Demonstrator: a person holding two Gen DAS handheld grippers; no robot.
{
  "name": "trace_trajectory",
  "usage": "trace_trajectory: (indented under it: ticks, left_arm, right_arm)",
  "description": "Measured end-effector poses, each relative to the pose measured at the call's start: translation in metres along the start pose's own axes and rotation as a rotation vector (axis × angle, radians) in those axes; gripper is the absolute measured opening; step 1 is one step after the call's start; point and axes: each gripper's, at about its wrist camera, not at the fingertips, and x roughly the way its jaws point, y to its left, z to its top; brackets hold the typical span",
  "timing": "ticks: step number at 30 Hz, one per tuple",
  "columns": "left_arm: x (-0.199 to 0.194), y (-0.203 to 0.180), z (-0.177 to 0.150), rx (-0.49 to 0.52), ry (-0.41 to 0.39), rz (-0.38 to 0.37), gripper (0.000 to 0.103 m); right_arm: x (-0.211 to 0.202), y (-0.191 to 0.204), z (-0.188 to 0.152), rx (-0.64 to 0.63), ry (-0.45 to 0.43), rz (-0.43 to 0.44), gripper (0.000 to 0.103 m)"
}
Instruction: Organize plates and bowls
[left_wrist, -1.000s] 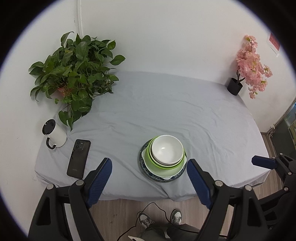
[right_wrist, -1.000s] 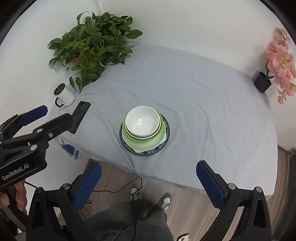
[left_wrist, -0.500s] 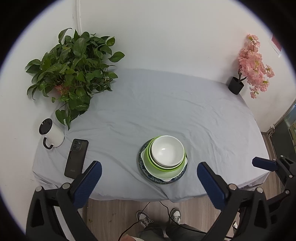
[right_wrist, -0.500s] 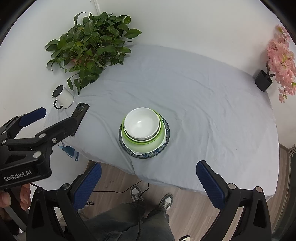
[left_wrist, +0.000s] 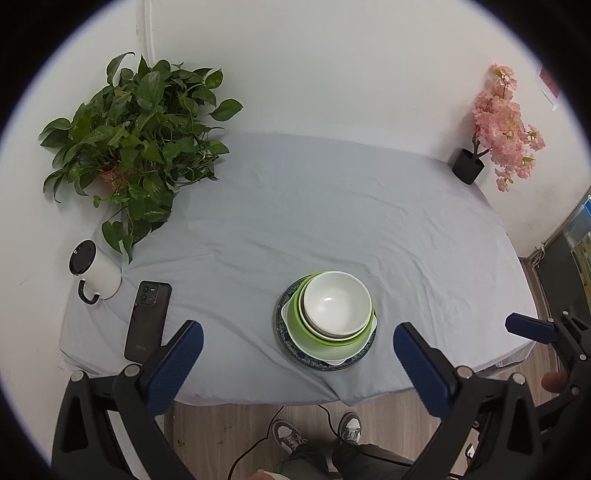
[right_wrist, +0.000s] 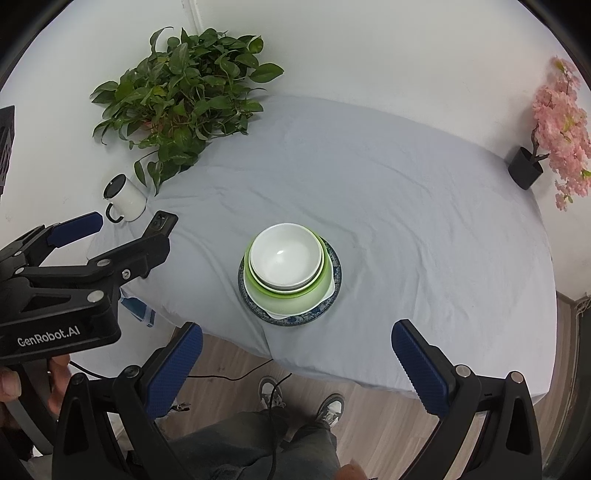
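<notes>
A stack stands near the table's front edge: a white bowl (left_wrist: 337, 304) nested in a green bowl (left_wrist: 325, 341), on a white dish and a blue patterned plate (left_wrist: 314, 360). The same stack shows in the right wrist view, with the white bowl (right_wrist: 283, 258), green bowl (right_wrist: 291, 301) and plate (right_wrist: 334, 266). My left gripper (left_wrist: 295, 365) is open and empty, held above and in front of the stack. My right gripper (right_wrist: 295, 363) is open and empty, also short of the stack. The left gripper also shows at the left of the right wrist view (right_wrist: 122, 225).
A grey cloth covers the table (left_wrist: 332, 206). A leafy potted plant (left_wrist: 136, 122) stands at the back left, a white mug (left_wrist: 96, 271) and a black phone (left_wrist: 147, 319) at the front left. A pink flower pot (left_wrist: 467, 166) stands at the back right.
My left gripper opened wider and drew back a little from the table. The right gripper stayed open and barely moved. The stack has not moved.
</notes>
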Motion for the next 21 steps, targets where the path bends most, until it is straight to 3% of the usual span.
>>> trace_trajectory:
  ticks: [4, 11, 16, 21]
  left_arm:
    - [0.002, 0.006, 0.001, -0.002, -0.009, 0.004, 0.102]
    - [0.009, 0.017, 0.002, -0.001, -0.003, 0.028, 0.102]
    - [0.013, 0.019, 0.003, 0.006, -0.014, 0.070, 0.102]
    - [0.024, 0.016, 0.007, 0.022, -0.009, 0.058, 0.102]
  right_arm:
    - [0.007, 0.003, -0.003, 0.023, 0.000, -0.037, 0.103]
    - [0.015, 0.016, -0.002, 0.015, -0.011, 0.039, 0.103]
    - [0.024, 0.019, 0.002, 0.031, -0.004, 0.036, 0.103]
    - [0.035, 0.013, 0.003, 0.061, -0.003, 0.001, 0.103]
